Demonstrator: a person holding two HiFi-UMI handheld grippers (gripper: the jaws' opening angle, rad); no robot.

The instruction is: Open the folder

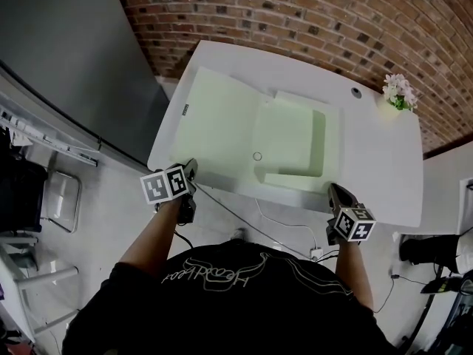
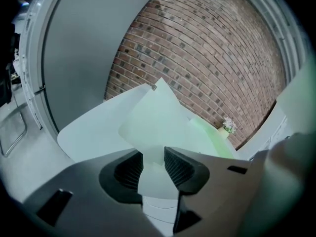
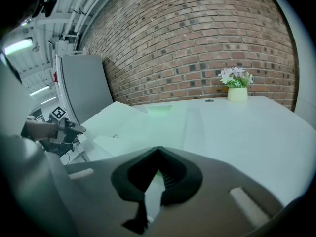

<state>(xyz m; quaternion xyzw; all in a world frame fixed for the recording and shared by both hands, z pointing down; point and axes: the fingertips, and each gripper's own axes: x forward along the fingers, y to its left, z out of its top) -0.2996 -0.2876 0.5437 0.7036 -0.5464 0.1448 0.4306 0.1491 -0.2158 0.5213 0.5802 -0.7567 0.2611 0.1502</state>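
Note:
The pale green folder (image 1: 292, 135) lies spread on the white table (image 1: 377, 161). Its cover (image 1: 218, 124) is laid out flat to the left, and the inner pocket faces up. My left gripper (image 1: 191, 170) is at the cover's near left corner, by the table's front edge. In the left gripper view the cover (image 2: 158, 117) runs between the jaws of the left gripper (image 2: 154, 154), which stand apart and do not press on it. My right gripper (image 1: 334, 191) rests at the table's front edge, just past the folder's near right corner. The tips of the right gripper (image 3: 158, 149) meet with nothing visible between them.
A small pot of white flowers (image 1: 399, 93) stands at the far right of the table, near a cable hole (image 1: 356, 92). A brick wall runs behind. A grey panel (image 1: 66, 50) stands to the left. A cable (image 1: 244, 217) trails over the floor below the front edge.

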